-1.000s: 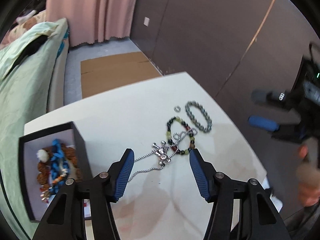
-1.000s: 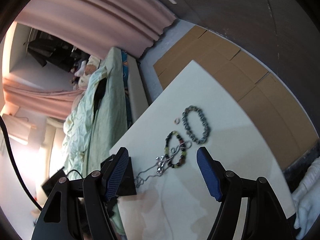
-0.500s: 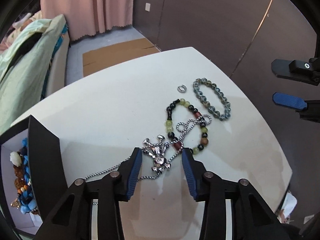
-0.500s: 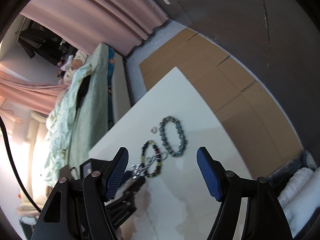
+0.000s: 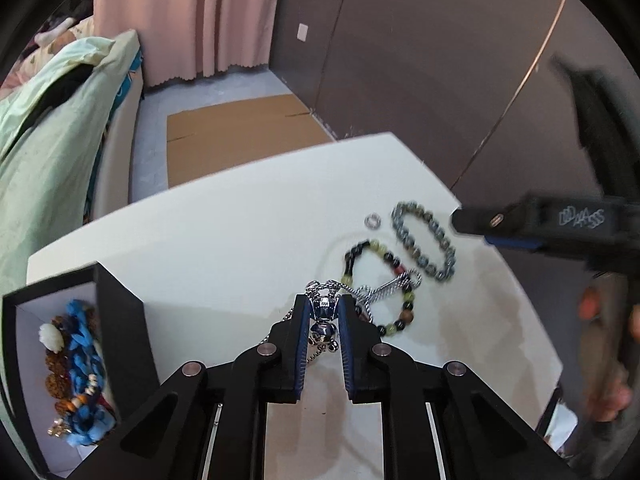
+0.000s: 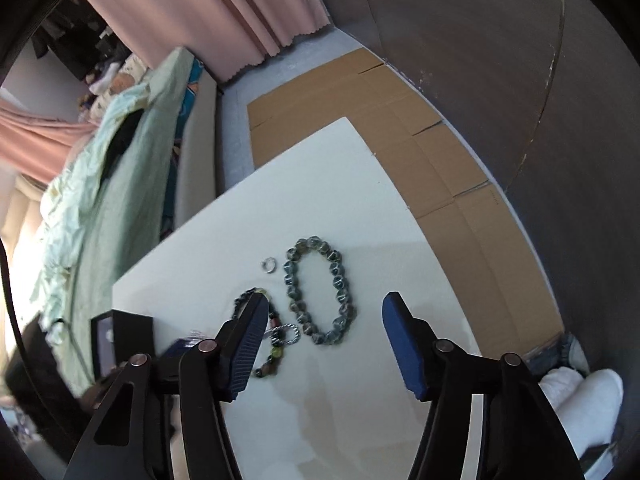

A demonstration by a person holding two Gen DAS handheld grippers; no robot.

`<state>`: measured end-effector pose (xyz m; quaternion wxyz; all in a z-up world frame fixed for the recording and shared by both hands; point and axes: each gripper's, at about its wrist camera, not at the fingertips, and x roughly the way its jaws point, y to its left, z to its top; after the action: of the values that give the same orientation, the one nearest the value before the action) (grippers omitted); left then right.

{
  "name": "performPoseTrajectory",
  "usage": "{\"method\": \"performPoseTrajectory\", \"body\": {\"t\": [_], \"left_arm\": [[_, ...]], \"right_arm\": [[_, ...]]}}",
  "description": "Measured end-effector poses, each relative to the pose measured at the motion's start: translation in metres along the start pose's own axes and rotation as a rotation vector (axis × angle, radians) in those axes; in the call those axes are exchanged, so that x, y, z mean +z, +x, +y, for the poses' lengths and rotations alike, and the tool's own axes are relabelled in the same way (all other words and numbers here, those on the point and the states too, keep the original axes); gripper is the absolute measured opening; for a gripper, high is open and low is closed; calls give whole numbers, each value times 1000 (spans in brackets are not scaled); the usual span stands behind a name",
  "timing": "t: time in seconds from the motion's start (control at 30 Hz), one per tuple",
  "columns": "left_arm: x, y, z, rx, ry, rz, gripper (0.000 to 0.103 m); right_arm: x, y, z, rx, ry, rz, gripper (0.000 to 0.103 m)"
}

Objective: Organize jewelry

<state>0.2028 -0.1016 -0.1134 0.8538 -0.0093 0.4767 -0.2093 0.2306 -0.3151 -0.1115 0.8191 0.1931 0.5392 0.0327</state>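
Observation:
My left gripper (image 5: pixel 324 304) is closing its jaws, and the blue pads press both sides of the silver necklace's pendant (image 5: pixel 323 307) on the white table (image 5: pixel 240 232). The chain loops over a multicolour bead bracelet (image 5: pixel 378 246). Just beyond lie a small silver ring (image 5: pixel 373 222) and a grey-green bead bracelet (image 5: pixel 412 248). My right gripper (image 6: pixel 326 306) hangs over that grey-green bracelet (image 6: pixel 292 280) with its jaws narrowing, the bracelet between the fingers and untouched. One of its fingers (image 5: pixel 520 220) reaches in from the right in the left wrist view.
A black box (image 5: pixel 120 320) with a white inside stands at the table's left and holds blue and brown bead jewelry (image 5: pixel 80 344). A bed with a green blanket (image 5: pixel 48 140) lies to the left. Flat cardboard (image 5: pixel 240 128) covers the floor beyond the table. A person's hand (image 5: pixel 608 360) shows at the right.
My left gripper moved forward and down onto the pendant and drew its jaws in around it. My right gripper swung down over the grey-green bracelet and narrowed a little.

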Motion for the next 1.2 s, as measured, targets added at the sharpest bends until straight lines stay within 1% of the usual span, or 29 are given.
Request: {"method": "performPoseTrajectory", "body": {"t": [0.03,0.07,0.17,0.37,0.5,0.6,0.63,0.67,0.77,0.9,1.03,1.07,1.1,1.17,1.2], "left_arm": [[3,-4,2,-11,-11,-9,15],[4,-7,4,-18,-18,-16,15],[11,-16,9,-33,-37,-40,15],[20,-36,26,-69,-91,-77,15],[23,-48,37,-87,-130,-101,15],[24,-61,45,-103,-156,-125,15],[25,-67,47,-106,-164,-137,15],[26,-71,48,-109,-168,-147,15],[28,-87,51,-114,-176,-185,15],[30,-111,53,-119,-185,-240,15],[29,-135,55,-119,-188,-296,15],[28,-140,56,-119,-188,-306,9],[29,-146,57,-119,-188,-317,0],[29,-158,58,-127,-193,-342,0],[29,-164,60,-127,-194,-355,0]], "right_arm": [[1,3,1,-17,-7,3,58],[1,5,2,-25,-11,6,53],[3,13,4,-48,-19,23,44],[4,22,11,-111,-55,34,40],[0,28,23,-164,-110,34,37],[-4,29,33,-262,-171,25,25],[-5,29,35,-292,-191,22,12],[-6,29,37,-308,-210,21,10],[-12,23,42,-261,-236,27,10],[-17,-2,50,-235,-247,-45,10],[-21,-27,53,-176,-226,-111,10],[-20,-30,54,-163,-219,-121,10],[-20,-33,54,-150,-213,-129,10],[-23,-43,55,-103,-200,-153,10],[-22,-42,61,-87,-195,-160,10]]}}
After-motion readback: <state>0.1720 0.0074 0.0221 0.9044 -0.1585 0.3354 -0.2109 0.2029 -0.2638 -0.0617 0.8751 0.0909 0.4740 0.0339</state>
